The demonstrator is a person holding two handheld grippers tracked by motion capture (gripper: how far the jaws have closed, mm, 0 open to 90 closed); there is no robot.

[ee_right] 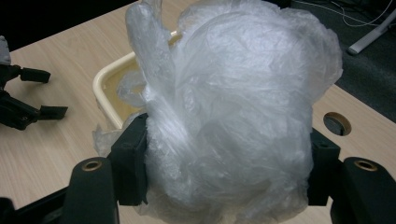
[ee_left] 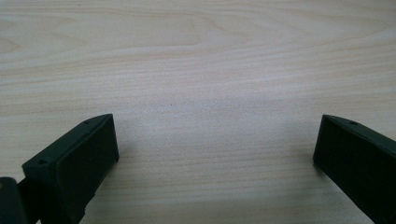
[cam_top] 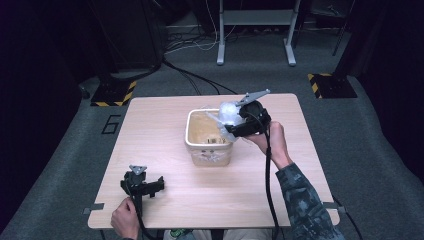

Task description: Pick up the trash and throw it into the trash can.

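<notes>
- A person's right hand [cam_top: 270, 139] is holding the right gripper [cam_top: 234, 121] above the far right edge of a cream plastic bin [cam_top: 195, 141], which is standing near the middle of a light wood table [cam_top: 165, 125].
- The right gripper's two black jaws are pressing in from either side on a crumpled wad of clear plastic film [ee_right: 233, 116]; in the right gripper view the wad is bulging well above and between them.
- In the high view the plastic film [cam_top: 227, 113] is hanging over the bin's far right corner, raised off the table.
- More clear film is lining the bin, showing along its rim and front wall.
- The person's left hand [cam_top: 125, 219] is resting the left gripper [cam_top: 159, 185] on the table near the front left corner, well apart from the bin.
- In the left gripper view its jaws are standing wide apart over bare wood grain [ee_left: 201, 84], grasping nothing.
- A round hole [ee_right: 337, 123] is showing in the tabletop beyond the wad, in the right gripper view.
- A camouflage-patterned sleeve [cam_top: 305, 200] is covering the right forearm, and a black cable [cam_top: 268, 170] is trailing down from the right gripper along it.
</notes>
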